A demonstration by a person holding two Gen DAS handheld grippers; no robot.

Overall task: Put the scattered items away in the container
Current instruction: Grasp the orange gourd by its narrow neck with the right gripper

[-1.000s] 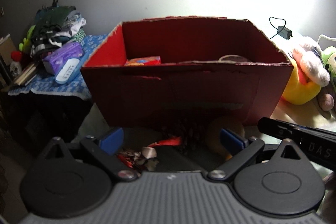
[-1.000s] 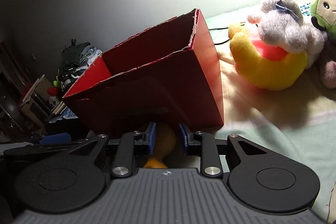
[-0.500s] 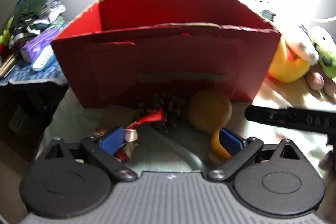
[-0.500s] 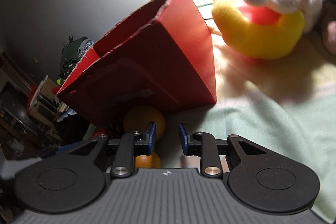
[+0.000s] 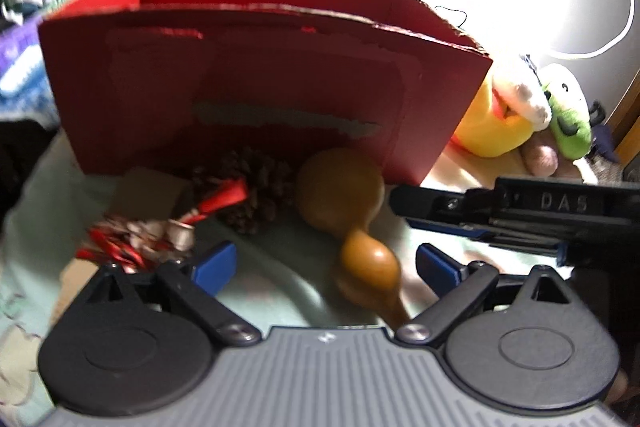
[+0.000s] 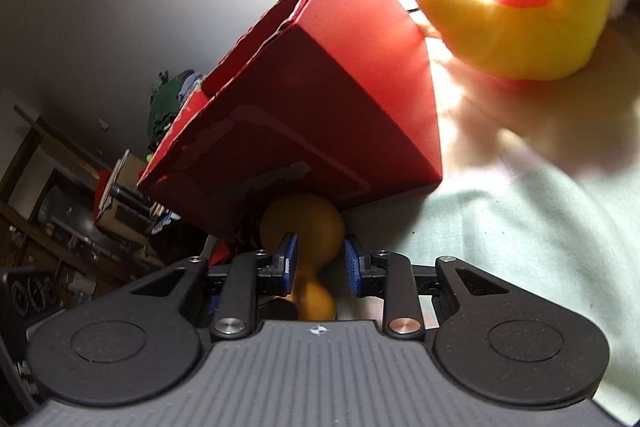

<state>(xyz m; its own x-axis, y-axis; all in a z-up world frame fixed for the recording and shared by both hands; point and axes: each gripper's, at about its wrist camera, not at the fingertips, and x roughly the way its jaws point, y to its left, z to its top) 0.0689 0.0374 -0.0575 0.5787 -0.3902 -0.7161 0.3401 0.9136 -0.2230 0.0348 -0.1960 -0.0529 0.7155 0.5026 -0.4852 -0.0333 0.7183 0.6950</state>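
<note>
Glare whitens wall; both jaws open, right gripper [image 6: 317, 261] straddling gourd [image 6: 303, 227], grip unclear.

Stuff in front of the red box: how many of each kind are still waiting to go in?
Gourd: 1
Pine cone: 1
Ribbon bundle with bells: 1
Total: 3

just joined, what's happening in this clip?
A person with a handheld gripper in each hand is tidying loose items into the red cardboard box. The right gripper has its jaws open around the neck of an orange gourd lying in front of the box, not yet clamped. The left gripper hovers open nearby. A pinecone and a red-ribbon ornament also wait outside the box.
</note>
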